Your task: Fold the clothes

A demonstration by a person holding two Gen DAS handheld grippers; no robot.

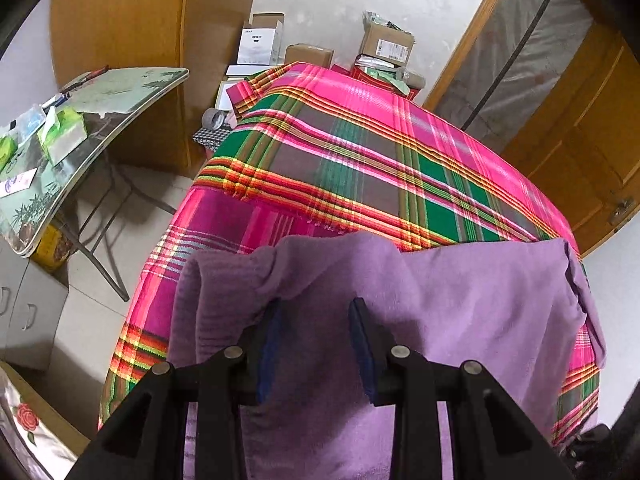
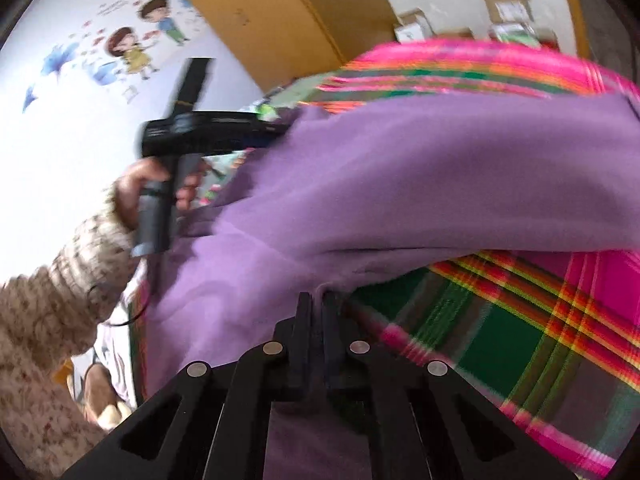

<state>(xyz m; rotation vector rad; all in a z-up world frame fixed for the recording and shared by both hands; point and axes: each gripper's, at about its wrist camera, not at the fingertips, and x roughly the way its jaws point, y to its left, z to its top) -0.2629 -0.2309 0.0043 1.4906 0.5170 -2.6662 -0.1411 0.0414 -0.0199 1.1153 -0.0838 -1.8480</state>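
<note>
The work surface is a bed under a pink, green and orange plaid cover (image 1: 360, 152), set in a room with wooden wardrobes and cardboard boxes (image 1: 386, 42) against the far wall at 12 o'clock.

Left wrist view. A folding table (image 1: 100, 120) carrying a tissue box (image 1: 64, 134) stands at 9 o'clock. The purple garment (image 1: 480, 304) lies across the near edge of the bed, filling the frame from 4 to 8 o'clock, with a rolled fold at 9 o'clock of the fingers. The left gripper (image 1: 316, 320) has its fingers parted, with purple cloth bulging up between them. The pads do not visibly press the fabric, so no grip is confirmed.

Right wrist view. The frame is motion-blurred. A wall with cartoon stickers (image 2: 132, 44) fills 10 o'clock. The right gripper (image 2: 318, 300) has its fingers drawn together on an edge of the garment at 6 o'clock. The person's left hand (image 2: 160, 188), in a knitted sleeve (image 2: 60, 300), holds the other tool at 9 o'clock, its tip buried in the cloth.

Hazards, as judged:
- The right pinch appears to catch only a thin edge. A fast pull could let it slip out.
- If the left fingers do not close before lifting, that side will likely stay down and the fold will skew.
- The garment sits at the bed's edge. Uneven tension could drag it off.
</note>
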